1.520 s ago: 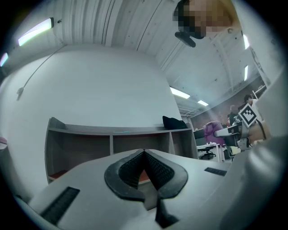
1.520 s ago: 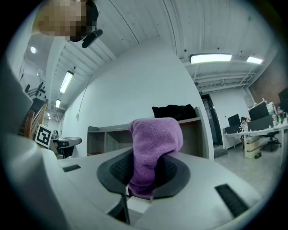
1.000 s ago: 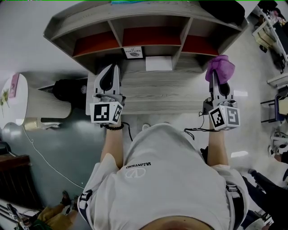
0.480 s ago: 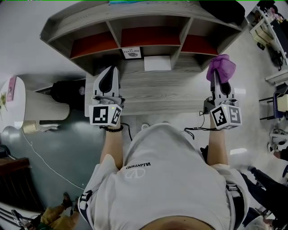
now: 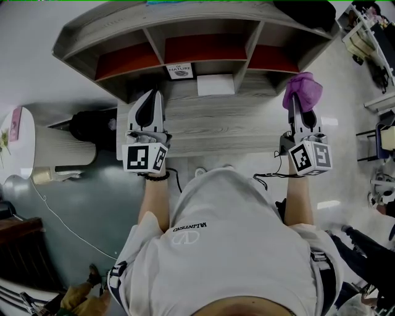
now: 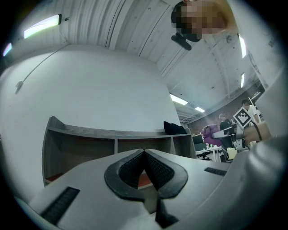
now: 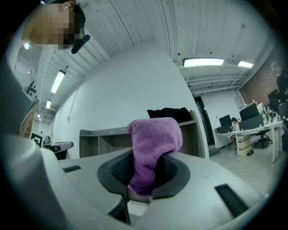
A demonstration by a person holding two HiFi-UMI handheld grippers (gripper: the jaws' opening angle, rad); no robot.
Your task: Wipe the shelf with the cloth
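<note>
A grey wooden shelf unit (image 5: 203, 123) with red-backed compartments stands in front of me against a white wall. My right gripper (image 5: 300, 102) is shut on a bunched purple cloth (image 5: 302, 91), held over the right end of the shelf's lower board. In the right gripper view the cloth (image 7: 153, 146) sticks up from between the jaws. My left gripper (image 5: 148, 106) hovers over the left end of the same board, its jaws closed together with nothing between them (image 6: 144, 167).
A small sign (image 5: 179, 71) and a white box (image 5: 215, 85) sit at the back of the lower board. A black bag (image 5: 305, 12) lies on the shelf top at the right. A white cylindrical appliance (image 5: 46, 145) stands at the left. Desks and chairs (image 5: 376, 68) are at the right.
The right gripper with the cloth has edged slightly forward. The left gripper has stayed where it was.
</note>
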